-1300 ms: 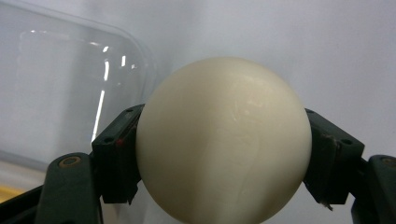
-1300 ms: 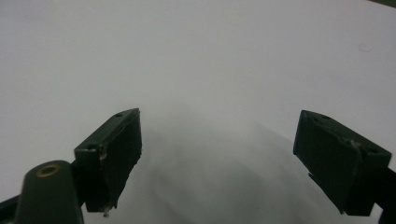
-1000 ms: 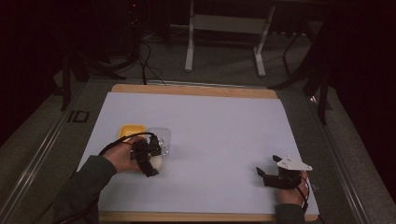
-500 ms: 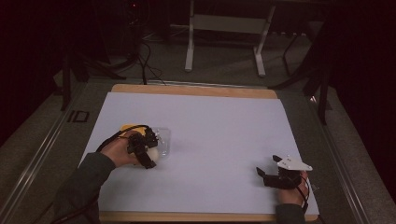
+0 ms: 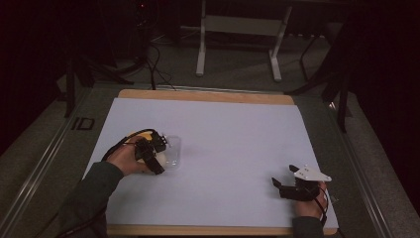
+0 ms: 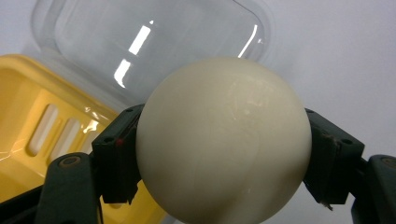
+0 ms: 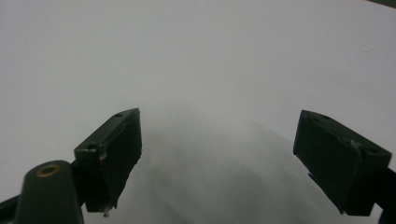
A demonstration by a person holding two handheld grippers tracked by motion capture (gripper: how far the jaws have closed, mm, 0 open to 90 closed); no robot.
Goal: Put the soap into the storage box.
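Left gripper [image 6: 219, 154] clenched on a cream egg [image 6: 223, 140] square between its jaws, yellow tray [image 6: 42, 130] and clear lid [image 6: 154, 42] just beyond and leftward; right gripper [image 7: 233, 158] released, empty, well apart over white table [image 7: 196, 56].

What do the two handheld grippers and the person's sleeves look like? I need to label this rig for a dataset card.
Both are black two-jaw tools with blocky, squared pads. The left gripper trails a yellow and a black cable over the hand. The right gripper carries a pale grey three-cornered plate on top, with a dark cable running back along the wrist. The left forearm wears a dark green sleeve.
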